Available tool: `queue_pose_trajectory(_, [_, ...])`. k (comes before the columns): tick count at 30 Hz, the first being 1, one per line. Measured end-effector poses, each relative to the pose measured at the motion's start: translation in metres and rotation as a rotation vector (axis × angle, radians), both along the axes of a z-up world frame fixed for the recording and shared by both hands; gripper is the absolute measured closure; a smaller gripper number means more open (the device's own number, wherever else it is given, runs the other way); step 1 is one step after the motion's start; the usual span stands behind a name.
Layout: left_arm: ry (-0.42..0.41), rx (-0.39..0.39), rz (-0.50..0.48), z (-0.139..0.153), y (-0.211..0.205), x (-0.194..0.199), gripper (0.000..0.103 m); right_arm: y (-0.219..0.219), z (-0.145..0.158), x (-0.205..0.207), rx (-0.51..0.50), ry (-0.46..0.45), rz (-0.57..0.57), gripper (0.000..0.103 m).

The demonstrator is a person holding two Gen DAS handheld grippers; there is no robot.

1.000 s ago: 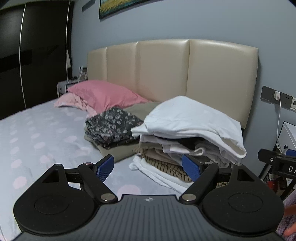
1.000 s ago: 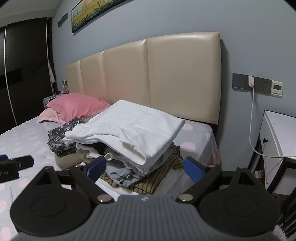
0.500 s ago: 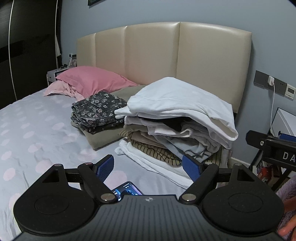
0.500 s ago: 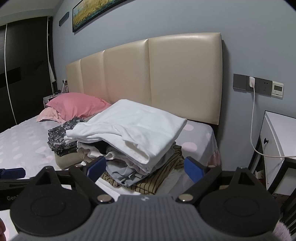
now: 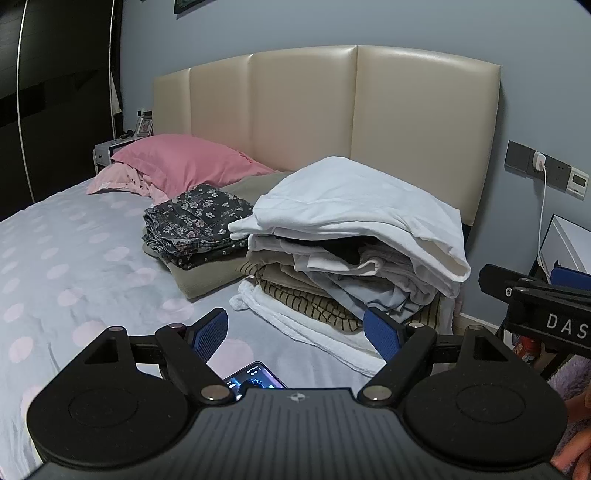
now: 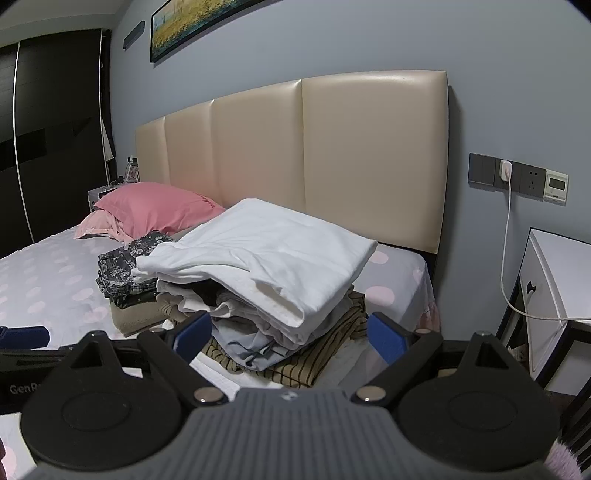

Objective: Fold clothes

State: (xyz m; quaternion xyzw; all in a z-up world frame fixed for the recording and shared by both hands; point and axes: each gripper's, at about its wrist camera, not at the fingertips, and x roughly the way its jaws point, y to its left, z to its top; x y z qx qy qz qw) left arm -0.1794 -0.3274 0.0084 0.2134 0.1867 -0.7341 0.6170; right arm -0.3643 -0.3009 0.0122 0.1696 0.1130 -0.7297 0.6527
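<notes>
A bedroom with a blue-grey wall is seen, and a bed under a grey sheet (image 5: 55, 266) dotted with pale pink spots fills the scene. Nearest the camera, the left gripper (image 5: 295, 332) is held above the sheet with its blue-padded fingers spread wide and nothing between them; a lit phone (image 5: 255, 376) is glimpsed on the sheet just beneath it. The right gripper (image 6: 290, 334) is likewise held with its fingers spread apart and empty, pointed at the clothes. Just beyond both grippers, the pile of clothes (image 5: 343, 266) is found near the bed's right edge: a white garment at the bottom, a striped tan piece, pale grey and cream layers, and a large white folded garment (image 6: 266, 254) laid on top. Beside it to the left, a dark floral garment (image 5: 195, 225) is stacked on an olive one (image 5: 203, 275). Further back, a pink pillow (image 5: 184, 162) is seen against the beige padded headboard (image 5: 332, 110). On the wall to the right, a charger (image 6: 506, 171) is plugged into a socket, its white cable trailing down by a white bedside cabinet (image 6: 554, 295). A framed painting (image 6: 207, 22) is hung above the headboard.
</notes>
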Motion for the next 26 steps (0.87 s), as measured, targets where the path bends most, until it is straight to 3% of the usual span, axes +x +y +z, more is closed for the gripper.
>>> queue_pose_trajectory(26, [-0.013,0.006,0.003,0.0009,0.0025,-0.0043,0.022,0.0021,0.0002,0.0040,0.004,0.006,0.017,0.010])
